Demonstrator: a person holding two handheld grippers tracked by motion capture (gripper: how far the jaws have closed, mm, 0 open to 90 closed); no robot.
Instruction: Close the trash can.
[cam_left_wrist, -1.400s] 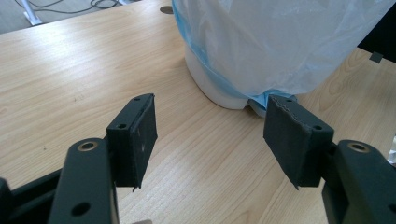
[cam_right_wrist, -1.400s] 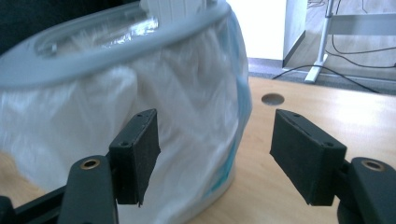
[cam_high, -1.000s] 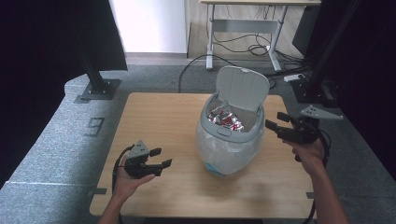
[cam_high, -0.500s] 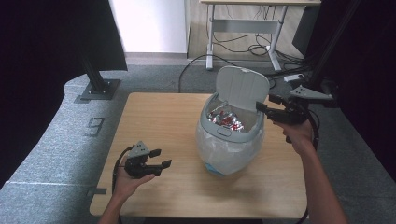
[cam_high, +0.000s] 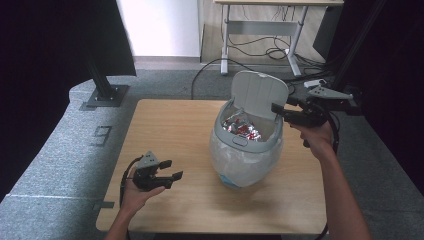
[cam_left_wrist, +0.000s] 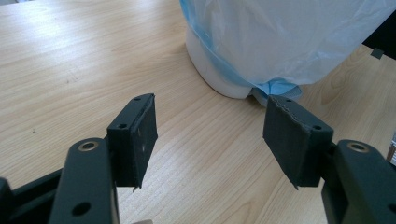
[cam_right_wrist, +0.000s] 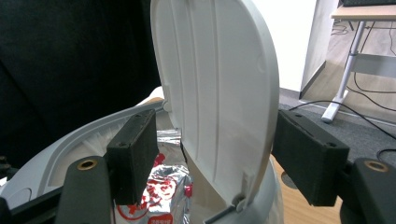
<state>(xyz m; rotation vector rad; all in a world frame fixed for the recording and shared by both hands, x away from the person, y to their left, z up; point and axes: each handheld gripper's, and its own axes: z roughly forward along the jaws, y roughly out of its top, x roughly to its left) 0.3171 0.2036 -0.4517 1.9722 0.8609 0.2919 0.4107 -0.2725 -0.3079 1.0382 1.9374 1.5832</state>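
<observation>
A round white bin (cam_high: 239, 141) lined with a pale blue bag (cam_left_wrist: 280, 37) stands mid-table, its lid (cam_high: 260, 92) raised upright. Silver and red wrappers (cam_high: 240, 125) lie inside. My right gripper (cam_high: 276, 109) is at the lid's right edge, pointing left. In the right gripper view the lid (cam_right_wrist: 215, 70) stands between and just beyond the spread jaws of that gripper (cam_right_wrist: 219, 158), and I see no pad pressing on it; a wrapper (cam_right_wrist: 159, 191) shows below. My left gripper (cam_high: 172, 169) rests low near the table's front left, open and empty, its jaws (cam_left_wrist: 210, 135) facing the bin's base (cam_left_wrist: 219, 79).
The wooden table (cam_high: 170, 125) is bare left of the bin. Grey floor mats surround it, with a black stand (cam_high: 102, 90) at the back left, and a desk frame (cam_high: 260, 45) and cables behind.
My right gripper has moved left and upward from beside the bin to the raised lid's edge. The left gripper and the bin have stayed put.
</observation>
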